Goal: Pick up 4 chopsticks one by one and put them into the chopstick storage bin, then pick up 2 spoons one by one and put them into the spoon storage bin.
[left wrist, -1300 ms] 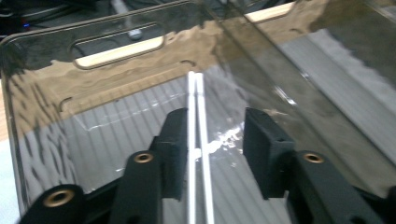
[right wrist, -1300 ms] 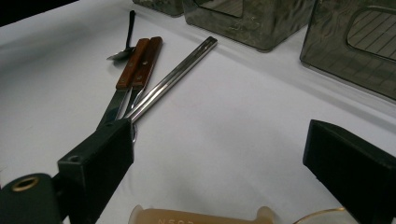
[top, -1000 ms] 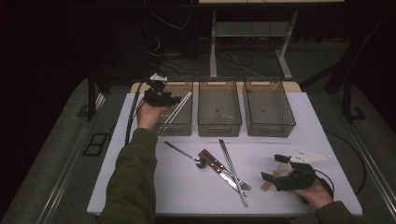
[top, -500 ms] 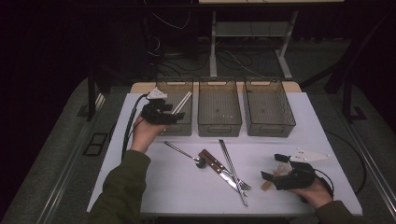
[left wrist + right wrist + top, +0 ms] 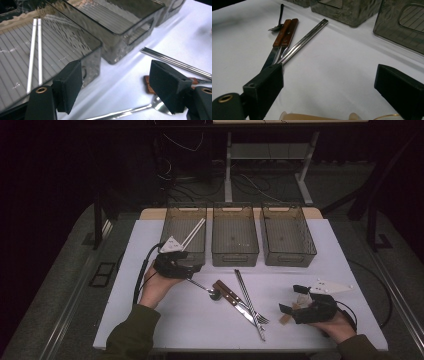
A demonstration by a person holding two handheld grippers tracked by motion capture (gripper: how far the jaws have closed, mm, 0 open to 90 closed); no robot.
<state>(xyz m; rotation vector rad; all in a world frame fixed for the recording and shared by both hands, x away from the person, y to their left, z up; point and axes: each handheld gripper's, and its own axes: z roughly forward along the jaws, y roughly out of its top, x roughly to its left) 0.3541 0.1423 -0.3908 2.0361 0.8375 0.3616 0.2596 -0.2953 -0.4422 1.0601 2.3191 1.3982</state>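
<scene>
My left gripper (image 5: 194,268) hovers over the white table just in front of the left bin (image 5: 172,222). Its jaws have just been opening and stand open with nothing between them (image 5: 117,92). Two white chopsticks (image 5: 35,52) lie in that bin. A metal spoon (image 5: 204,287) lies right below and ahead of the left jaws, its bowl (image 5: 160,106) near one pad. Beside it lie a wooden-handled knife and fork (image 5: 231,296) and metal chopsticks (image 5: 247,295). My right gripper (image 5: 290,302) rests open near the table's front right (image 5: 329,92), pointing at that cutlery (image 5: 284,32).
Three smoky clear bins stand in a row at the back: the middle bin (image 5: 235,251) and the right bin (image 5: 288,255) look empty. A pale beige object (image 5: 312,117) lies just under the right jaws. Cables trail off both table sides.
The left hand has drawn back from over the left bin toward the near side and lower, ending above the spoon, with its jaws spread wider. The right hand has stayed put.
</scene>
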